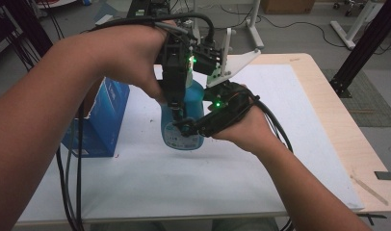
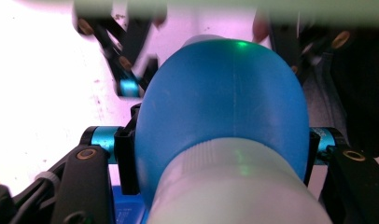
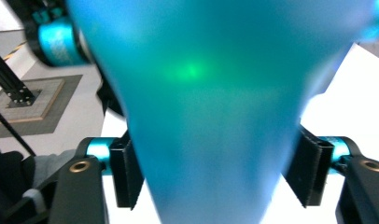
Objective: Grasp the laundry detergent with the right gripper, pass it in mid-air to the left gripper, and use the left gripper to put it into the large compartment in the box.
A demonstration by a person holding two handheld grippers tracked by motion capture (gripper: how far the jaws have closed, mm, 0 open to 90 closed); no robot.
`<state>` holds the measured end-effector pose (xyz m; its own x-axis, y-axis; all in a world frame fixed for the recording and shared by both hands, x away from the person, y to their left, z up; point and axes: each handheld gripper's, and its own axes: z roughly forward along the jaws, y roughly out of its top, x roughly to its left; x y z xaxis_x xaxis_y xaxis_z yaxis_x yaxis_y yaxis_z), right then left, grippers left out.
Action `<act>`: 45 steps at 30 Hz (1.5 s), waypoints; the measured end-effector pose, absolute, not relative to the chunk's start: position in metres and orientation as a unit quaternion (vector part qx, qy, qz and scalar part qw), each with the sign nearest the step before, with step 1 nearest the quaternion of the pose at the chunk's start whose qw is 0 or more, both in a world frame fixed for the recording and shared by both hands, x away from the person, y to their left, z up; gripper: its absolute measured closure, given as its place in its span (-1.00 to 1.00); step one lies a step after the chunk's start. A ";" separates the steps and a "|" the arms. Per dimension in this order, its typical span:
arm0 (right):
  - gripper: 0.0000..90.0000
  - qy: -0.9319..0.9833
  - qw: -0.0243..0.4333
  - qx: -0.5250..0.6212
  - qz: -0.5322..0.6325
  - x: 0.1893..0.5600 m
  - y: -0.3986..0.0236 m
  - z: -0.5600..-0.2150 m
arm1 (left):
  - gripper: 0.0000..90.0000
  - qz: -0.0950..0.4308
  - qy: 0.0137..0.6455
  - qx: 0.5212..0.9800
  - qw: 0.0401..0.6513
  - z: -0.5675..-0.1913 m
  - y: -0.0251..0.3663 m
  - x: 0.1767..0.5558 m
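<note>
High view: table (image 1: 323, 110) fills mid-frame under a white mat (image 1: 184, 183); its right strip and the mat's lower half lie bare, with room to move there. Blue box (image 1: 104, 120) stands at centre left, near the mat's left edge. Blue bottle (image 1: 193, 103) stands upright at centre, just right of the box. Left gripper (image 1: 174, 103) comes from above, pinching the bottle's upper part. Right gripper (image 1: 186, 127) comes in from the right low on the bottle; right gripper view has its jaws straddling the bottle, the right pad looking just clear.
</note>
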<state>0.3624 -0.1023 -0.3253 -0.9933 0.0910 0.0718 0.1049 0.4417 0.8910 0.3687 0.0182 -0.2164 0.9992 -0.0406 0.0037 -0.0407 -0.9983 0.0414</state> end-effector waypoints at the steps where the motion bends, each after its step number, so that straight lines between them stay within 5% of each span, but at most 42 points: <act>1: -0.44 -0.850 0.008 -0.063 -0.524 0.362 -0.105 -0.326 | -0.15 0.001 -0.020 1.000 0.021 -0.216 0.018 0.369; 15: -0.77 -0.853 -0.023 -0.089 -0.515 0.360 -0.136 -0.318 | -0.15 -0.001 0.002 1.000 0.009 -0.213 0.028 0.371; 17: -0.95 -0.854 -0.034 -0.095 -0.510 0.359 -0.139 -0.315 | -0.15 0.000 0.004 1.000 0.007 -0.212 0.029 0.371; 29: -0.99 -0.884 -0.055 -0.089 -0.456 0.362 -0.154 -0.300 | -0.15 0.004 0.048 0.999 0.019 -0.194 0.051 0.373; 45: -0.99 -0.952 -0.078 -0.073 -0.288 0.371 -0.187 -0.271 | -0.16 -0.005 0.201 0.978 0.055 -0.140 0.119 0.384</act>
<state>0.3712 -0.1865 -0.2710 -0.9771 0.1840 -0.1069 0.0940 0.8239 0.5589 0.3835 0.1195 -0.1400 0.9194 0.3921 -0.0309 0.3931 -0.9134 0.1058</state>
